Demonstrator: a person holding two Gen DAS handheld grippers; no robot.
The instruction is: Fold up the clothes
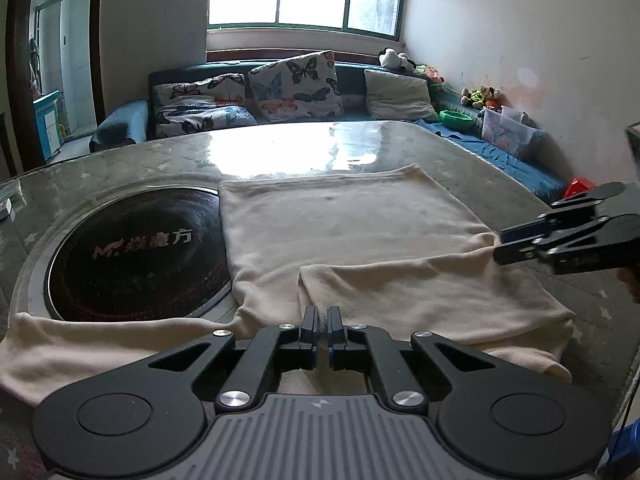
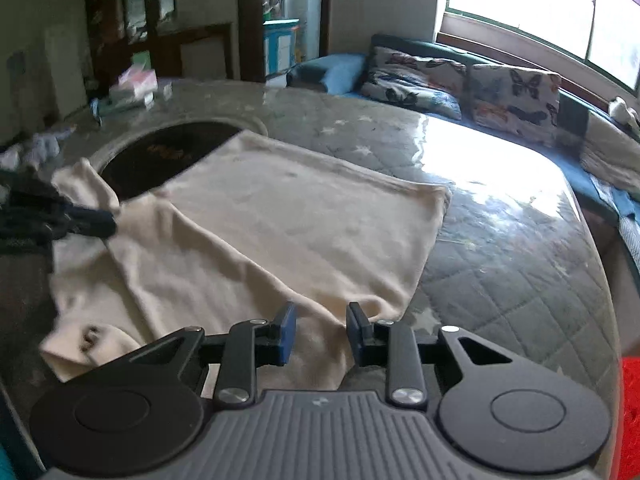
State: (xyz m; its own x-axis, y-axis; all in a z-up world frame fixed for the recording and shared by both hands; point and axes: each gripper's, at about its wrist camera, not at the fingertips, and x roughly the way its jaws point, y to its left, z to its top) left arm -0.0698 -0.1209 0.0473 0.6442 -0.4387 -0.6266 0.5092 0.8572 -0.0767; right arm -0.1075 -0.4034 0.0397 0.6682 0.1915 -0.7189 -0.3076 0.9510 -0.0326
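Left gripper [image 1: 322, 322] we see pinched shut on the cream garment's [image 1: 340, 220] near fold, garment flat on the table [image 1: 180, 156] (partly over a dark round hob [image 1: 136, 252]), right gripper [image 2: 321, 326] jaws apart, straddling its edge.

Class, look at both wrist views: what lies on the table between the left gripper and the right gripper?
Only the cream garment spans the stretch from the left gripper to the right gripper, clearest in the left wrist view.
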